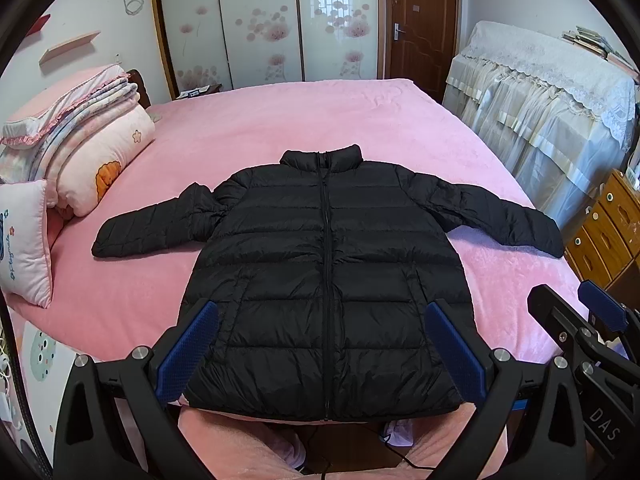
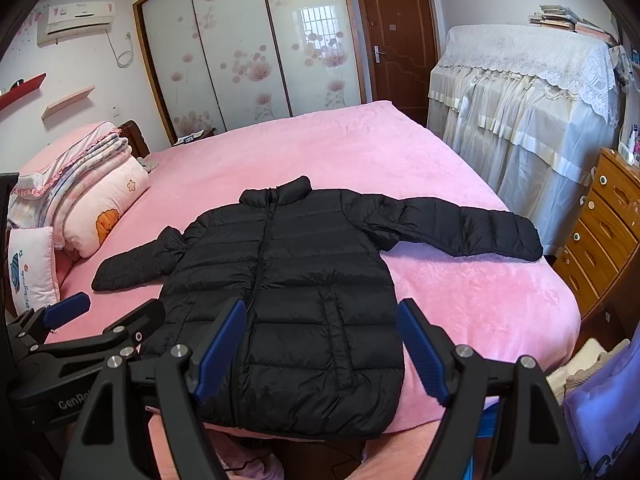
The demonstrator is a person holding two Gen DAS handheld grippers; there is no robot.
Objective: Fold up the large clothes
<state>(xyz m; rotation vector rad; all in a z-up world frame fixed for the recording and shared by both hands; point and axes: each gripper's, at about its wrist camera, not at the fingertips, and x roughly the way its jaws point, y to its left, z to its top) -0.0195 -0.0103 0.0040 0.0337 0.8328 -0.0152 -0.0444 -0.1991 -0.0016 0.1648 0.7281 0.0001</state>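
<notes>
A black puffer jacket (image 1: 324, 272) lies flat, zipped, front up on the pink bed (image 1: 320, 120), collar far, hem at the near edge, both sleeves spread sideways. It also shows in the right wrist view (image 2: 288, 300). My left gripper (image 1: 320, 352) is open and empty, held above the jacket's hem. My right gripper (image 2: 324, 352) is open and empty, above the jacket's lower right part. The right gripper also shows at the right of the left wrist view (image 1: 576, 312), and the left gripper at the left of the right wrist view (image 2: 104, 316).
Folded quilts and pillows (image 1: 80, 152) are stacked at the bed's left. A lace-covered cabinet (image 1: 540, 100) and a wooden drawer chest (image 1: 608, 232) stand to the right. A wardrobe (image 1: 264, 20) and a door (image 1: 424, 24) are behind the bed.
</notes>
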